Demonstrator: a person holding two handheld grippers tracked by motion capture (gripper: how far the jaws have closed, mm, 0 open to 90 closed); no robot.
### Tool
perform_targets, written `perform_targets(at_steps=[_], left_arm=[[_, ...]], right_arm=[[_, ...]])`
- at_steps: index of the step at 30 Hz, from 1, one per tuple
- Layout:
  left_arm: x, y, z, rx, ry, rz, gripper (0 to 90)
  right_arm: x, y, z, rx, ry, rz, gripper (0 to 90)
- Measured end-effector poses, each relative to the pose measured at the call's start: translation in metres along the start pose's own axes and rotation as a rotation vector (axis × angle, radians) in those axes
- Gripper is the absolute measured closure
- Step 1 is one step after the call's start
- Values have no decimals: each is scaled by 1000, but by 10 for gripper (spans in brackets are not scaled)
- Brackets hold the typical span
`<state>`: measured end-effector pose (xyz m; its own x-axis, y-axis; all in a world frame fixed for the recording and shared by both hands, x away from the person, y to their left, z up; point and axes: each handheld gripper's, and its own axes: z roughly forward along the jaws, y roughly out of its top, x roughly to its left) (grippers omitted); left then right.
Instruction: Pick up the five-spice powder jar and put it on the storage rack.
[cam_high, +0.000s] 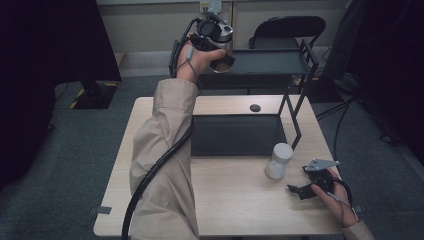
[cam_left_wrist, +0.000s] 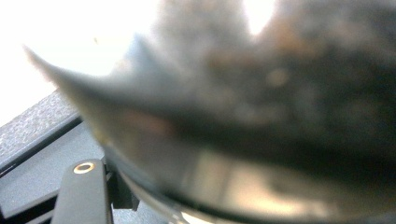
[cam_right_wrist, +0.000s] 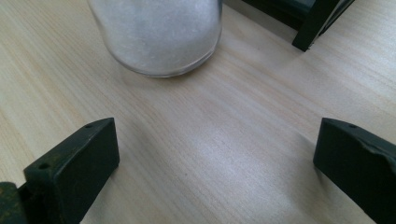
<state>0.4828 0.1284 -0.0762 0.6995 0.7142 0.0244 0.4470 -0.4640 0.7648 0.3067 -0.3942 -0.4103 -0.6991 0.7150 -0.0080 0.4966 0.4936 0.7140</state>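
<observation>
left gripper (cam_high: 220, 52) — fingers clamped on dark jar (cam_high: 222, 62) | right gripper (cam_high: 305, 189) — fingers wide, empty, near white jar (cam_high: 278, 160)

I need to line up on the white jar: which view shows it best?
The high view: the whole white jar stands upright on the table, ahead of the open right gripper. The right gripper view shows its base close up, between neither jaw. The left gripper view is blurred.

Dark glass jar raised at the top shelf; white-filled jar on the table.
The dark jar (cam_high: 221, 62) is tilted at the black shelf's (cam_high: 265, 62) edge; the white-lidded jar (cam_high: 279, 160) stands upright beside the rack's leg.
</observation>
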Motion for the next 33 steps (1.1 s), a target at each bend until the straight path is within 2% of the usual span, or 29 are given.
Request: perform_targets(at_steps=[8,12,20,26,31,33], left_arm=[[2,-3,15,-4,14,-35,300],[2,-3,19,5,20,-38,300],[2,-8,20,-12,19,-61,299],[-1,-9,20,-15,37,-72,293],[-2,-14,18,-27,69,-111,156],[-2,-18,17,-30,68,-123,120]], right_arm=[[0,0,0,0,0,0,0],[0,0,0,0,0,0,0],[0,0,0,0,0,-1,0],[0,0,0,0,0,0,0],[0,0,0,0,0,-1,0],[0,0,0,0,0,0,0]])
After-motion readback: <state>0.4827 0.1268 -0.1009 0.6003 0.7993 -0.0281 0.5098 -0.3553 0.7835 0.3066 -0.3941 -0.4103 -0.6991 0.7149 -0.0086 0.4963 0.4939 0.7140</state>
